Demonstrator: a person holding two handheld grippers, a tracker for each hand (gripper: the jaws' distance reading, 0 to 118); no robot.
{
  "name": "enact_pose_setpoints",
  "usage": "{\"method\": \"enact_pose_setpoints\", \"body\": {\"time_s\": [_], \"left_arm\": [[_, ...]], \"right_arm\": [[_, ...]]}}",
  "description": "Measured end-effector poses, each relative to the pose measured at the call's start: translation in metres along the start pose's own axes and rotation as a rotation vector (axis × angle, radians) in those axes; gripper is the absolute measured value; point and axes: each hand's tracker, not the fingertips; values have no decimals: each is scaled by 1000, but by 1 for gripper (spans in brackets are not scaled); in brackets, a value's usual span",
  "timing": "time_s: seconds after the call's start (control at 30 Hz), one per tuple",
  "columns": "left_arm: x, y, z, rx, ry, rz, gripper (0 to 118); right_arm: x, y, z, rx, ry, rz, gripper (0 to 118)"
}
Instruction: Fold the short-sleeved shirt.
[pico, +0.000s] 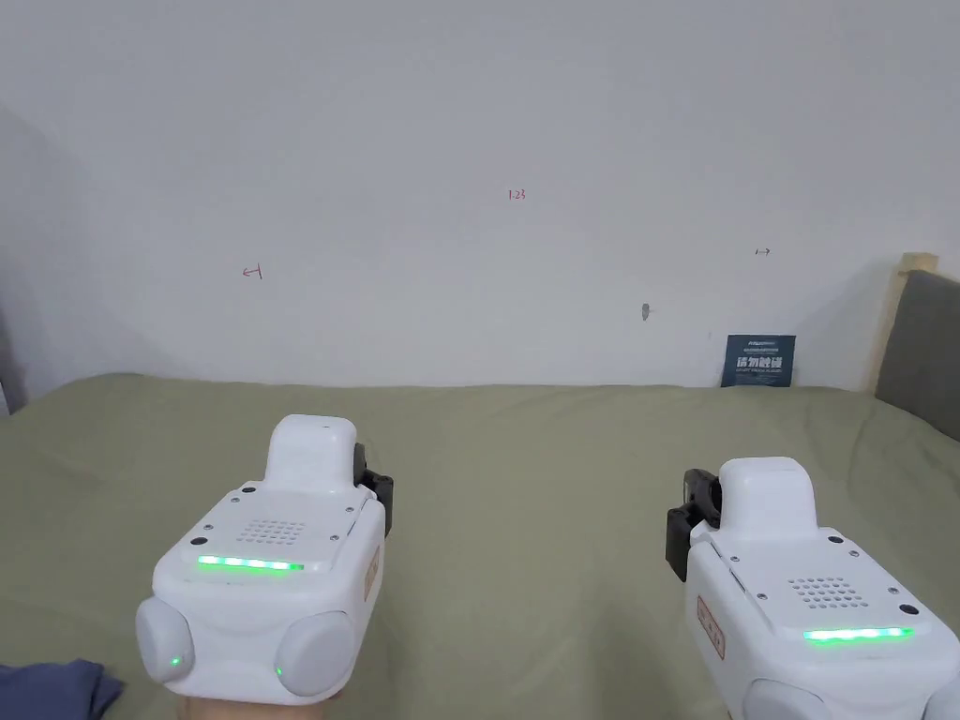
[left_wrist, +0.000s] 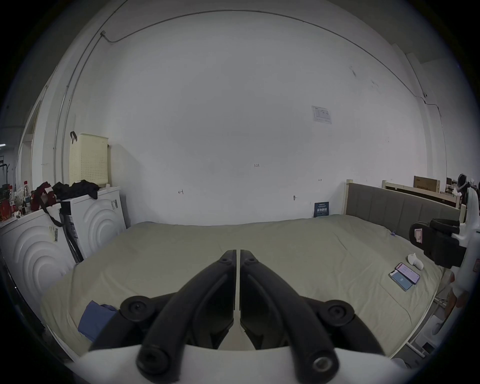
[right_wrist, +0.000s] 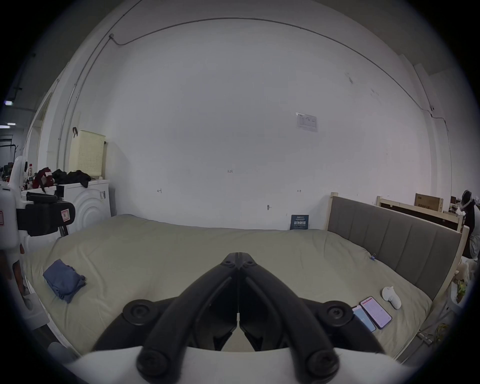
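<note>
A blue shirt (right_wrist: 63, 280) lies folded into a small bundle near the left front corner of the bed; its corner shows at the bottom left of the head view (pico: 56, 684), and part of the shirt (left_wrist: 94, 320) appears beside the left jaws. My left gripper (left_wrist: 238, 253) is held above the bed, jaws together with nothing between them. My right gripper (right_wrist: 238, 256) hovers to the right at about the same height, also shut and empty. Both white gripper bodies, left (pico: 281, 553) and right (pico: 806, 581), point toward the wall, well away from the shirt.
The bed has an olive-green sheet (pico: 525, 487) and a grey headboard (right_wrist: 394, 233) on the right. Two phones (right_wrist: 371, 314) and a white object (right_wrist: 391, 297) lie near the bed's right front. White appliances with dark clothes (left_wrist: 75, 188) stand left. A person (right_wrist: 471, 223) is far right.
</note>
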Motion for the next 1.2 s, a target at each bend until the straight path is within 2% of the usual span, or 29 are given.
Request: {"method": "enact_pose_setpoints", "body": {"time_s": [0.1, 0.13, 0.17, 0.2, 0.23, 0.27, 0.3, 0.33, 0.37, 0.4, 0.73, 0.87, 1.03, 1.13, 1.2], "left_arm": [[4, 0, 0, -2, 0, -4, 2], [5, 0, 0, -3, 0, -10, 2], [7, 1, 0, -2, 1, -17, 6], [8, 0, 0, 0, 4, -19, 15], [9, 0, 0, 1, 16, -22, 22], [10, 1, -1, -8, 28, -31, 22], [9, 0, -2, -15, 28, -30, 55], [9, -1, -3, -15, 21, -23, 96], [10, -3, -3, -15, 30, -22, 110], [11, -3, -2, -6, 48, -24, 114], [-1, -2, 0, -3, 79, -20, 115], [-5, -2, 1, -5, 82, -17, 115], [-7, -3, 4, -2, 78, -5, 115], [-9, -3, 5, -7, 74, 2, 115], [-8, -2, 7, -5, 73, -4, 115]], "right_arm": [[-2, 2, 1, 10, -2, -8, 2], [-1, 2, 1, 12, 1, -11, 8], [-1, 2, 1, 15, -1, -9, 26], [-2, 3, 1, 15, -5, -5, 45], [-1, 3, 1, 14, -3, -4, 56], [0, 3, 0, 4, 9, -6, 56], [0, 3, -2, -10, 12, -9, 88], [0, 2, -2, -9, -2, -8, 112], [0, 2, -1, 6, -3, -8, 115], [0, 2, 0, 12, -5, -8, 115], [0, 7, 1, 31, 23, 22, 118], [4, 9, -1, -10, 46, 0, 118], [4, 8, -2, -20, 36, -36, 118], [1, 10, -1, -18, 32, -18, 118], [-3, 13, -1, -47, -16, 7, 118]]}}
